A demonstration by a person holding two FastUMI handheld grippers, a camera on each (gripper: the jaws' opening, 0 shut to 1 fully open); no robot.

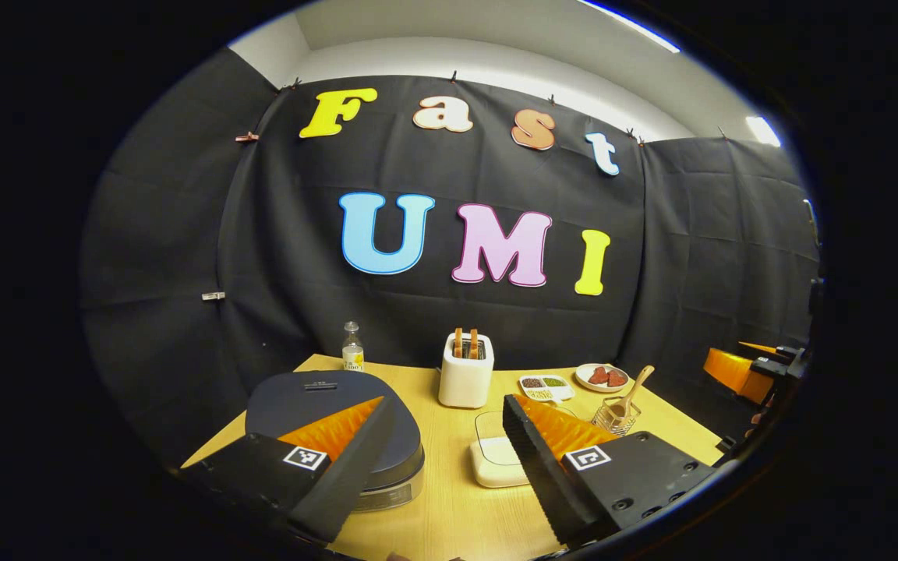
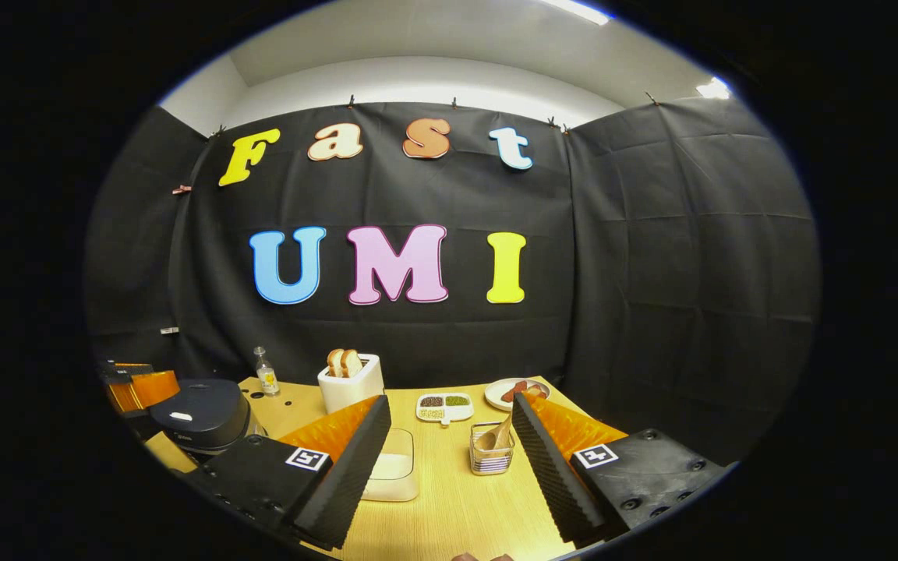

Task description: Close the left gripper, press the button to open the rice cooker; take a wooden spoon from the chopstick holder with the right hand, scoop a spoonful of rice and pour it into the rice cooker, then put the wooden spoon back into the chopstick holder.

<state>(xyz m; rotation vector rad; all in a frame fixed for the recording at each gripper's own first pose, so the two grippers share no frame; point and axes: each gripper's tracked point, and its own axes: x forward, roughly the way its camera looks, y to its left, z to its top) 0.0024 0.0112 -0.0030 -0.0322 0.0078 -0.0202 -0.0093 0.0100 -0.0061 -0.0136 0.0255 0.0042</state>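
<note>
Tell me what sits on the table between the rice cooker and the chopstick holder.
In the left gripper view, a clear-lidded white container lies between the rice cooker and the chopstick holder.

At the back of the pale wooden surface (image 2: pixel 449 506) stands a small clear bottle (image 1: pixel 352 347) with a yellow label, close to the cloth wall. Near it, toward the middle, sits a white toaster (image 1: pixel 465 370) with two slices of toast standing up in its slots. Just beside that lies a white divided dish (image 1: pixel 546 386) with dark and green fillings in its compartments, and next to it a round plate (image 1: pixel 602 377) carrying reddish-brown pieces. Black cloth hangs behind it all.
</note>
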